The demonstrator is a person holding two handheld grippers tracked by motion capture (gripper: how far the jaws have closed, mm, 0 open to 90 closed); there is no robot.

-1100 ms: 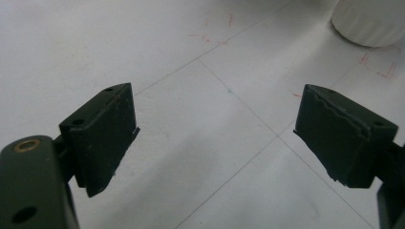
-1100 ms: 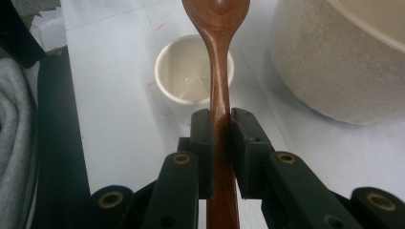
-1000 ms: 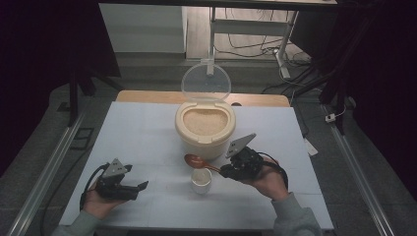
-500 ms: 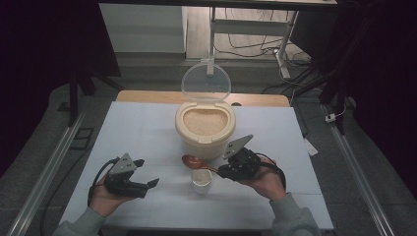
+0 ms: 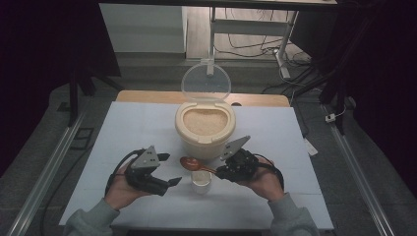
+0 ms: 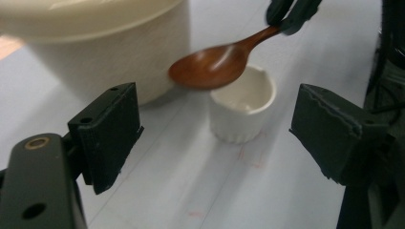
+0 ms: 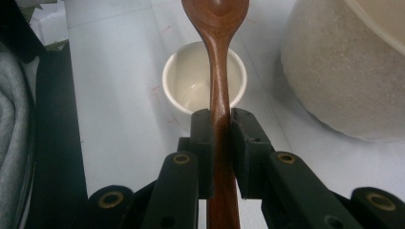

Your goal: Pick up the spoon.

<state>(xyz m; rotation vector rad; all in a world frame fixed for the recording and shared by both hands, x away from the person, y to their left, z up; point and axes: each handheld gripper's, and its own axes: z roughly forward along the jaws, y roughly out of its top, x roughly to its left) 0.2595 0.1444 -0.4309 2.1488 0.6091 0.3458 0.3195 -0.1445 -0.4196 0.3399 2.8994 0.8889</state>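
My right gripper [image 5: 220, 171]: clamped on wooden spoon [image 5: 193, 163], bowl over white cup [image 5: 201, 181]. My left gripper [image 5: 167, 169]: jaws apart, beside cup. Behind: open rice container [image 5: 204, 129]. White tabletop [image 5: 123, 128]; dim room, cables on the floor.

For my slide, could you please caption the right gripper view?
Right gripper clamps a brown wooden spoon above a small white cup.

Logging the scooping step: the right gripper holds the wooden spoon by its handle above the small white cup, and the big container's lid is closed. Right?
Not quite. The container has its clear lid standing open, as the high view shows. The right gripper does clamp the wooden spoon by its handle above the small white cup.
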